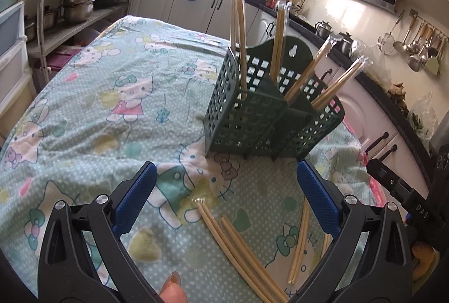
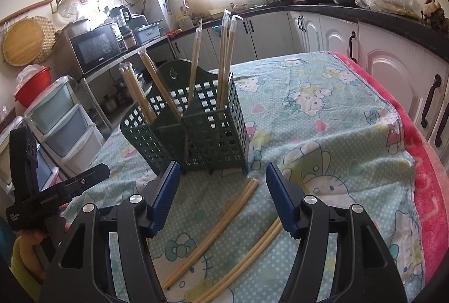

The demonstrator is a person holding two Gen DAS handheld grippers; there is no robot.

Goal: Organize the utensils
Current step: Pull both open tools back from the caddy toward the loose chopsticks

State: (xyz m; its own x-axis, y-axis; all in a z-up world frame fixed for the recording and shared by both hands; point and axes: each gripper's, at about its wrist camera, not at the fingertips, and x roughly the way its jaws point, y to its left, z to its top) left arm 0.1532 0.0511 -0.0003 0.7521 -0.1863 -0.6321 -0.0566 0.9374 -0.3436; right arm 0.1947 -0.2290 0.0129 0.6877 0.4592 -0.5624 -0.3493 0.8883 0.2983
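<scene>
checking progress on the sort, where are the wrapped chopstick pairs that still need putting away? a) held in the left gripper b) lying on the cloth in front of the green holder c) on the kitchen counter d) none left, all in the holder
b: several wrapped chopstick pairs lie flat on the cloth in front of the green holder, and both the left gripper and the right gripper stand open and empty.

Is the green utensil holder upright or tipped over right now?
Upright. The green utensil holder stands on its small feet on the tablecloth, opening upward, with wrapped chopstick pairs sticking up out of its compartments.
</scene>
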